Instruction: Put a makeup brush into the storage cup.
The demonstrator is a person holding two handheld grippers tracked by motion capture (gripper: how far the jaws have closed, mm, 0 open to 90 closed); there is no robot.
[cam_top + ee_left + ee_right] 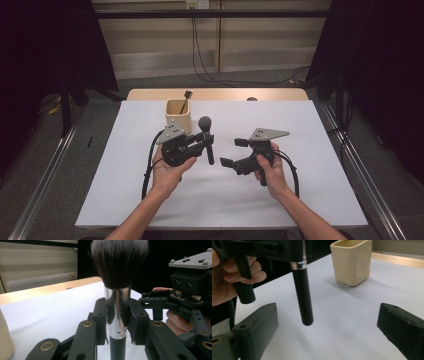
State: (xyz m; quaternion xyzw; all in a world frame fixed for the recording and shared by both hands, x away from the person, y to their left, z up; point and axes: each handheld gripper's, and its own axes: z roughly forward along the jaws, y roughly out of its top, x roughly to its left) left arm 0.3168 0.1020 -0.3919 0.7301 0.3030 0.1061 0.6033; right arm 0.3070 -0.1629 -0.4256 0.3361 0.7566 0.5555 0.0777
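Observation:
A large makeup brush [205, 123] with a dark bushy head [117, 262] and a black handle [303, 297] stands upright above the white sheet. My left gripper [205, 141] is shut on its silver ferrule [117, 315], with both pads pressed against it. My right gripper [233, 152] is just right of the brush and is open. Its two jaws [329, 327] stand wide apart on either side of the handle's lower end and touch nothing.
A cream square cup [178, 114] stands behind the left gripper with a thin brush [186, 97] leaning in it, and it is also in the right gripper view [352, 261]. The white sheet [300, 190] covers a wooden table [220, 94]. Black cables trail from both grippers.

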